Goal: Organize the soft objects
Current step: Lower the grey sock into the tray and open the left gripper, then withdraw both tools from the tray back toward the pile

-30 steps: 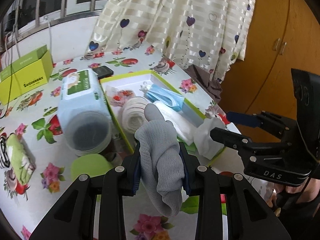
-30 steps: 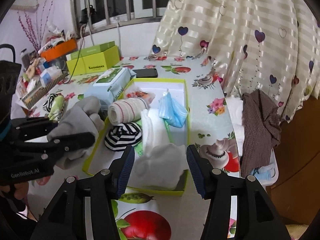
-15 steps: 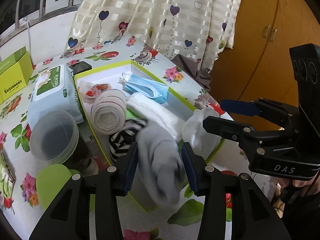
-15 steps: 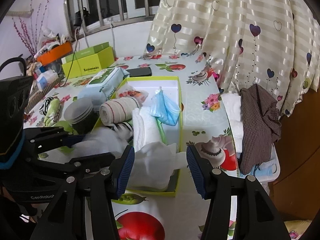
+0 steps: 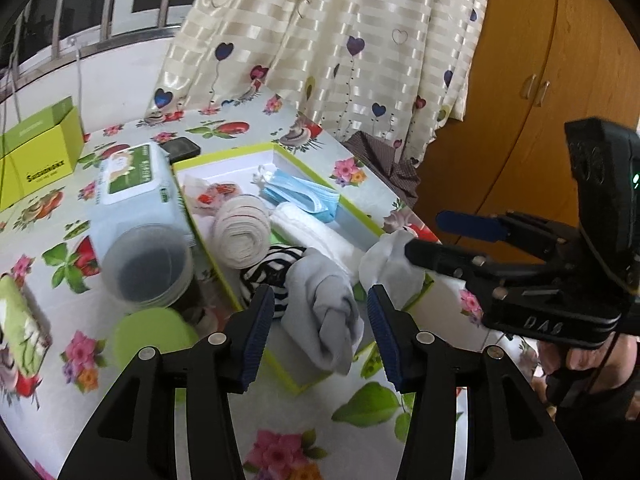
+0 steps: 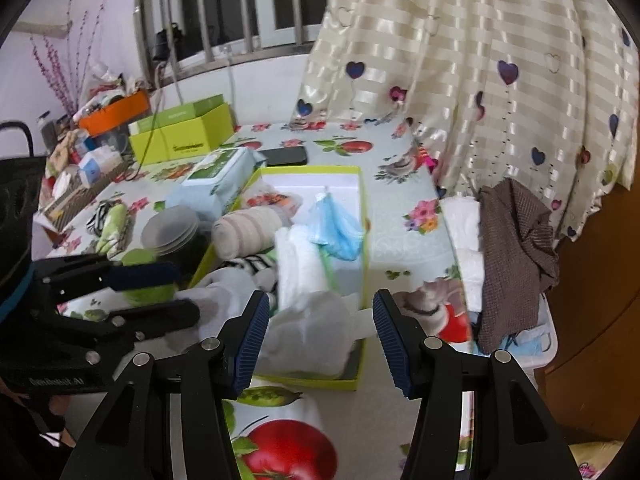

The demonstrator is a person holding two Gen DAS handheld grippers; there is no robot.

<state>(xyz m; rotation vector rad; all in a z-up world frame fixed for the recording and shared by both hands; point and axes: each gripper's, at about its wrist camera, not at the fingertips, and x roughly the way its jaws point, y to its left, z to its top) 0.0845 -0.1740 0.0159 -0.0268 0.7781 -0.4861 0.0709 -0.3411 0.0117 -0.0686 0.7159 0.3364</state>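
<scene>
A grey sock lies in the near corner of the green-rimmed box, drooping over its near edge. My left gripper straddles it with its jaws opening; the pads stand clear of the cloth. The box also holds a rolled towel, a striped sock, blue masks and folded white cloth. My right gripper hangs open over a crumpled white cloth at the near end of the box, holding nothing.
Left of the box stand a wet-wipe pack, a lidded plastic tub and a green lid. A phone and a green carton lie farther back. A brown checked cloth hangs off the table's right edge.
The left gripper brought the grey sock down into the box's near corner and spread its jaws, letting go of it. The right gripper kept still and open.
</scene>
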